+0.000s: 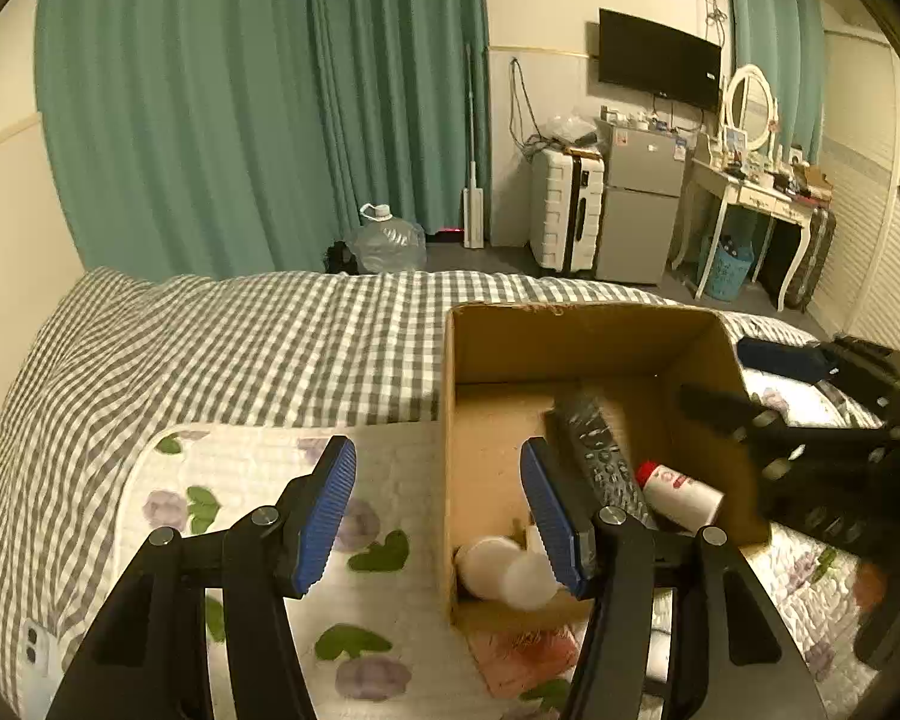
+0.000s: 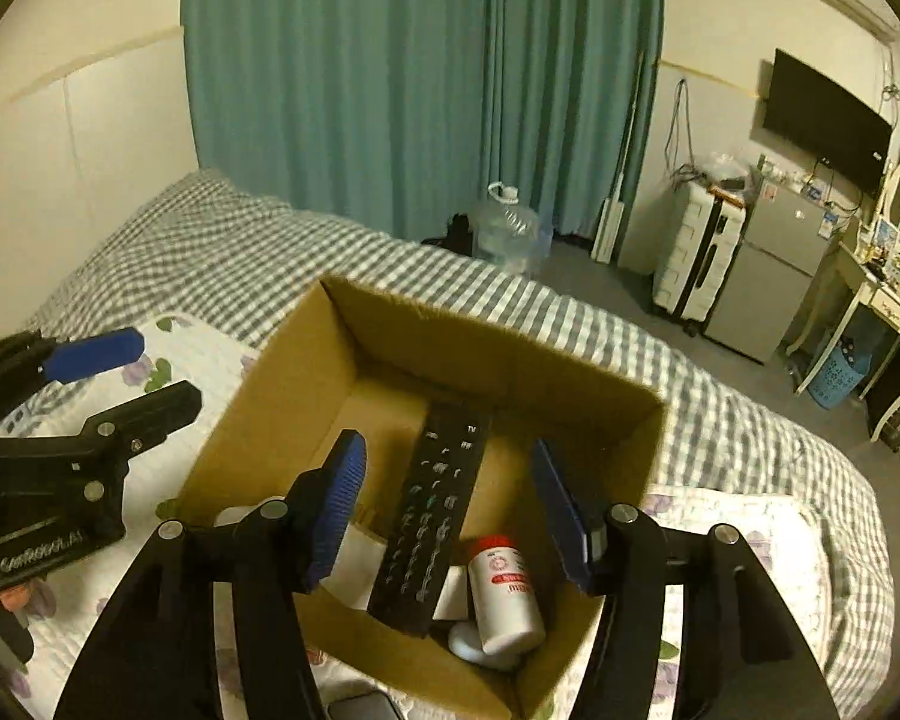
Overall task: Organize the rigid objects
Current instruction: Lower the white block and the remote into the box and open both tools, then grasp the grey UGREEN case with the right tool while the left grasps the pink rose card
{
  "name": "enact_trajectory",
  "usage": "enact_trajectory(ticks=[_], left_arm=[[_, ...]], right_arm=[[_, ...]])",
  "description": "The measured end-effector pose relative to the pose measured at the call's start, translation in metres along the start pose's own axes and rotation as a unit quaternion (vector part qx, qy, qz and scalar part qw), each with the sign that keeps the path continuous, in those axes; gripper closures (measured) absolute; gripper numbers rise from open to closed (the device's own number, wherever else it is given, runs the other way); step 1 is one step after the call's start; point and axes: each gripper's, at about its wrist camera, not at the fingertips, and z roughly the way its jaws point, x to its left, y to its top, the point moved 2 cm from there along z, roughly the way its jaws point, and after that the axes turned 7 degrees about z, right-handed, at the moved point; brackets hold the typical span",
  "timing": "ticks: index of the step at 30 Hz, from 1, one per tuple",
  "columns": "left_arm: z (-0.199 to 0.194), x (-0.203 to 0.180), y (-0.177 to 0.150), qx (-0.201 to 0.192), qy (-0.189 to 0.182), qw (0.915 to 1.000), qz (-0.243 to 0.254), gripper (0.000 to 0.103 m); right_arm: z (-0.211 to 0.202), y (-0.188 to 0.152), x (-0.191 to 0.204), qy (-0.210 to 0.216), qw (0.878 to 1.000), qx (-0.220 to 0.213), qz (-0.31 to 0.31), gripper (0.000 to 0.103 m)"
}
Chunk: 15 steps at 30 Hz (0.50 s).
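Overhead, both grippers, left (image 1: pixel 438 516) and right (image 2: pixel 447 510), hold jaws spread wide, empty, above the box (image 2: pixel 306 360).

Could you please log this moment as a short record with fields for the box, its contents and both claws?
container: cardboard box on the bed
contents: black remote, white red-capped bottle, round white items
left claw: open, empty, at the box's left wall
right claw: open, empty, above the box
phone: on the bed, outside the box
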Motion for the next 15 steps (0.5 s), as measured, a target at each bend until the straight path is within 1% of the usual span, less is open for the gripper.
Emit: enact_trajectory(ticks=[4, 6, 9, 12, 14, 15], left_arm=[[-0.017, 0.006, -0.012, -0.002, 0.001, 0.9999, -0.012, 0.043], [-0.026, 0.008, -0.021, -0.002, 0.003, 0.9999, -0.016, 0.043], [-0.037, 0.009, -0.037, 0.001, -0.001, 0.9998, -0.021, 0.042], [-0.045, 0.011, -0.055, 0.004, 0.004, 0.9997, -0.023, 0.039], [-0.044, 0.011, -0.069, 0.012, 0.004, 0.9995, -0.029, 0.039], [-0.043, 0.010, -0.076, 0.017, 0.002, 0.9993, -0.033, 0.038]], right_arm=[[-0.035, 0.001, -0.001, -0.011, 1.000, -0.020, 0.004, 0.044], [-0.055, -0.002, 0.001, -0.017, 0.999, -0.032, 0.001, 0.038], [-0.081, -0.010, 0.006, -0.021, 0.999, -0.047, 0.002, 0.035], [-0.098, -0.027, 0.012, -0.013, 0.998, -0.054, -0.007, 0.029], [-0.098, -0.042, 0.018, -0.012, 0.999, -0.049, -0.014, 0.028], [-0.095, -0.054, 0.021, -0.008, 0.999, -0.038, -0.017, 0.028]])
